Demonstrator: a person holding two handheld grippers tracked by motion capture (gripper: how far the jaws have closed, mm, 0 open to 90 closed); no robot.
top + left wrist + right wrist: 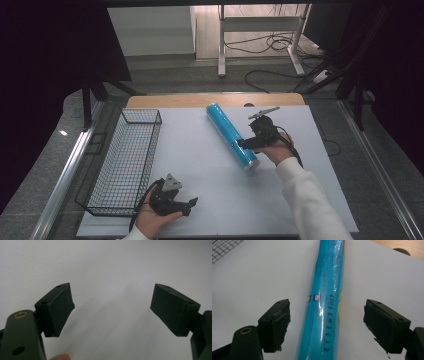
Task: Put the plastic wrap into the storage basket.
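A long blue plastic-wrapped roll [231,135] lies slantwise on the white table sheet [210,200], right of the middle. In the right gripper view the roll [328,285] runs up between the two black jaws, with a gap on each side. My right gripper [243,144] is open and reaches the roll's near end from the right; in its own view the right gripper [327,320] straddles the roll. My left gripper [192,205] rests near the front edge, and in its own view the left gripper [112,307] stands open over bare white sheet.
A black wire basket [141,110] stands along the left side of the sheet; a corner of the basket [222,247] is in the right gripper view. A wooden tabletop strip [215,100] borders the sheet at the back. A desk frame and cables lie on the floor beyond.
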